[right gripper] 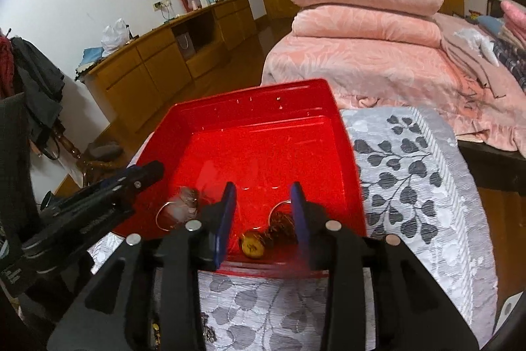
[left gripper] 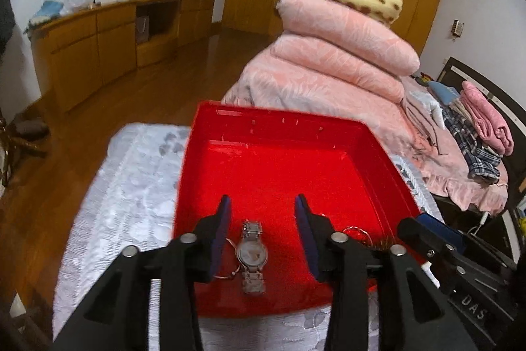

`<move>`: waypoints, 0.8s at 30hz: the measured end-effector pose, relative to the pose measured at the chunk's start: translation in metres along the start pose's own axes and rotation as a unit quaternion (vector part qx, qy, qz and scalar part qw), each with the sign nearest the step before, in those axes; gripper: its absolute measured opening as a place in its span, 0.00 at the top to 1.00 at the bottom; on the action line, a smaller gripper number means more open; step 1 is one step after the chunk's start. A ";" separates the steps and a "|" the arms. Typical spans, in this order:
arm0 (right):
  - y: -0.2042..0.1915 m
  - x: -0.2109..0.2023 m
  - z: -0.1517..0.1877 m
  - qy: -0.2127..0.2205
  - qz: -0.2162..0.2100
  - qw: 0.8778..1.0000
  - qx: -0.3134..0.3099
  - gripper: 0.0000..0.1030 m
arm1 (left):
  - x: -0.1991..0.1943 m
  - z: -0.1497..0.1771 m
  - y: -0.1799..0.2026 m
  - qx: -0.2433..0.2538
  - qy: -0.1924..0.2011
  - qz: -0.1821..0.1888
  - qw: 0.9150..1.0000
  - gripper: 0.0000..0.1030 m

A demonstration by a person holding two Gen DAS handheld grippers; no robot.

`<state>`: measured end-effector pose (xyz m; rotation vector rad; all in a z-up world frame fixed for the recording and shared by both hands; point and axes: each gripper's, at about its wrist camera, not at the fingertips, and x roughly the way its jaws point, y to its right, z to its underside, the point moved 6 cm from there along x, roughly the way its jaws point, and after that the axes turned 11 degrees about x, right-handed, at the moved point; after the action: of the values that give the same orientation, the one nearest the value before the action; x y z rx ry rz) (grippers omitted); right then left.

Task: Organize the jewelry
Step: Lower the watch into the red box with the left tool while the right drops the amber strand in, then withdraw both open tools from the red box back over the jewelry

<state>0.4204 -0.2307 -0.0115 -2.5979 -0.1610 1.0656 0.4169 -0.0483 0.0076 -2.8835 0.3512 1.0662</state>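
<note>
Silver watch (left gripper: pixel 252 254) lies in the red tray (left gripper: pixel 210 134), lengthwise between the gaping left claw (left gripper: pixel 263 232); right claw (right gripper: pixel 263 216) also gapes, empty.

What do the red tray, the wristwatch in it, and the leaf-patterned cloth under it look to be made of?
Red rectangular tray: glossy moulded plastic, judging by the sharp reflections on its walls. Silver wristwatch with link band: polished metal, probably steel, with shiny links and a pale dial. Grey-and-white leaf-patterned cloth: woven fabric, matte, with a ribbed texture.
</note>
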 end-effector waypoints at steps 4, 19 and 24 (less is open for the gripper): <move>0.002 -0.021 0.006 0.025 0.012 1.000 -0.013 0.47 | -0.034 0.002 0.002 0.027 0.037 -0.021 0.999 0.39; 0.026 -0.088 0.100 0.033 0.038 0.998 -0.031 0.19 | -0.109 0.097 -0.026 0.004 0.060 -0.068 0.996 0.06; 0.031 -0.098 0.126 0.030 0.049 0.998 -0.034 0.10 | -0.119 0.125 -0.030 -0.008 0.057 -0.068 0.996 0.06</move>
<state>0.2614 -0.2497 -0.0409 -2.7207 -0.0575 1.0291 0.2564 0.0193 -0.0118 -2.9402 0.1468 0.8919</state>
